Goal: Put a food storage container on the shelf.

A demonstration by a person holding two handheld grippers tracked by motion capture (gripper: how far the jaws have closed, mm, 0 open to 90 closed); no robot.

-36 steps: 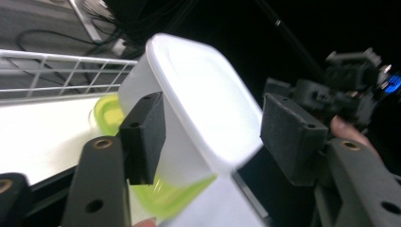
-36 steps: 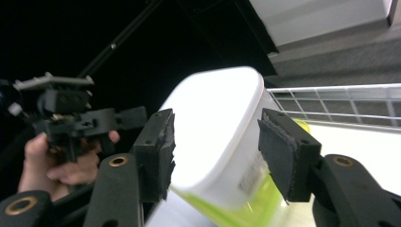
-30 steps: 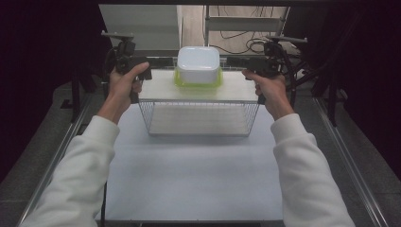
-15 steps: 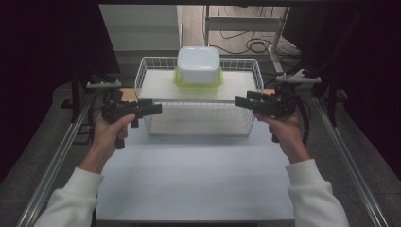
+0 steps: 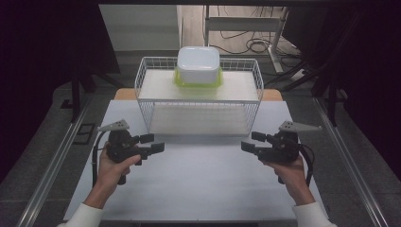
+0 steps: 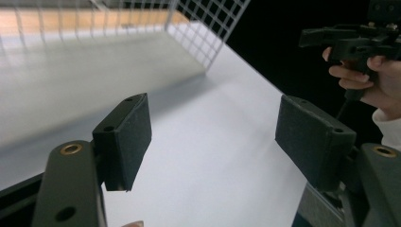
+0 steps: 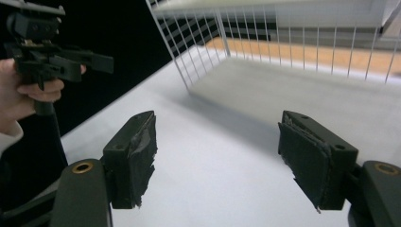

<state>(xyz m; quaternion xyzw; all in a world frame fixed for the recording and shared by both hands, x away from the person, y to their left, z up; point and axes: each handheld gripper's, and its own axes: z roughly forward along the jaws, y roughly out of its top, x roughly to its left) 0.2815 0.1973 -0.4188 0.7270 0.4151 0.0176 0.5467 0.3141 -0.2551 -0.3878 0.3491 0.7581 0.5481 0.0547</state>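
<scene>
The wire basket (image 5: 198,97) stands at the far middle of the white table (image 5: 198,189). A white lidded container (image 5: 198,64) with a green rim rests in it, against the far wall at mid-width.

Gripper state:
1. The left gripper (image 5: 153,143) has its jaws wide apart. Its own view shows bare table between the 2 pads (image 6: 125,137). It holds nothing.
2. The right gripper (image 5: 249,142) also has its jaws wide apart, with bare table between its pads (image 7: 135,153). It holds nothing.
3. On both grippers the jaws have just been opening, with nothing between them.

Governing relation:
1. Both grippers hover over the table on the near side of the basket, clear of the wire.
2. Their jaws point inward, toward each other, across the table.
3. The basket's long axis runs left to right, parallel to the line between the 2 grippers.
4. The basket lies forward of both. The left gripper stands before the basket's left near corner, the right gripper before the right near corner.
5. Neither hand is clearly nearer; the stance is close to symmetric.
6. The container lies farther forward, on the centre line between the 2 grippers.

Judgement: any further work on the basket requires both grippers to travel forward and up to the end walls.
</scene>
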